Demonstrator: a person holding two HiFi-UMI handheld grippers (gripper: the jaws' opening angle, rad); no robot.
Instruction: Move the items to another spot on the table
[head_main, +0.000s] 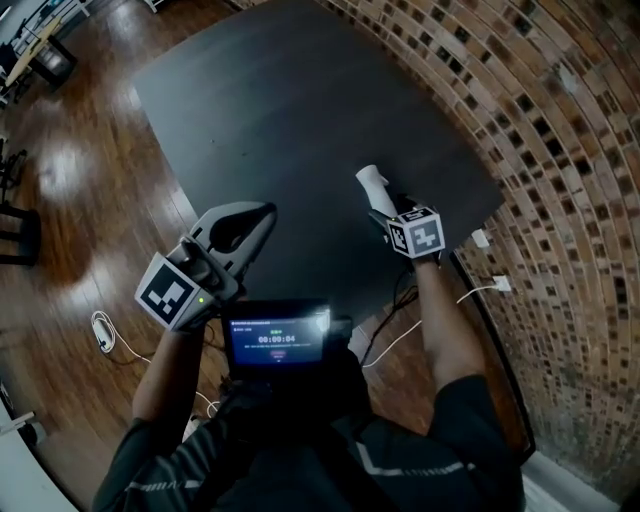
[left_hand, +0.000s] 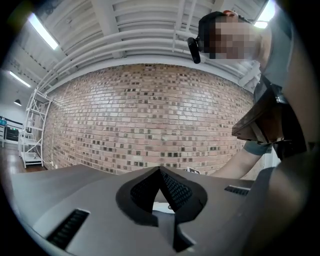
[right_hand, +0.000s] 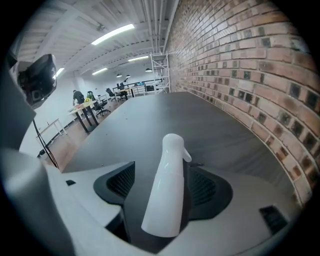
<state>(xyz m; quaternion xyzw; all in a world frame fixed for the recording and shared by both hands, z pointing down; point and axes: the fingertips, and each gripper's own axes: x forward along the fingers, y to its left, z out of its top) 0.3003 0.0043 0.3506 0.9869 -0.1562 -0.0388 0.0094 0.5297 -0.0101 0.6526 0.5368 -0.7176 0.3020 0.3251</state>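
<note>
While the right gripper (right_hand: 162, 172) straddles it, one white spray bottle (right_hand: 166, 200) is over the near right part of the worktop (right_hand: 165, 115).
Right fingers are wide apart, with ribbed black pads (right_hand: 120, 181) on either side of the smooth, tapered plastic and a gap at the left pad; the bottle's base contact is hidden. Left gripper (left_hand: 160, 172): grey shell, fingers closed tip to tip, nothing between. Worktop matte and dark; beyond it, one brick wall (right_hand: 240, 65).
</note>
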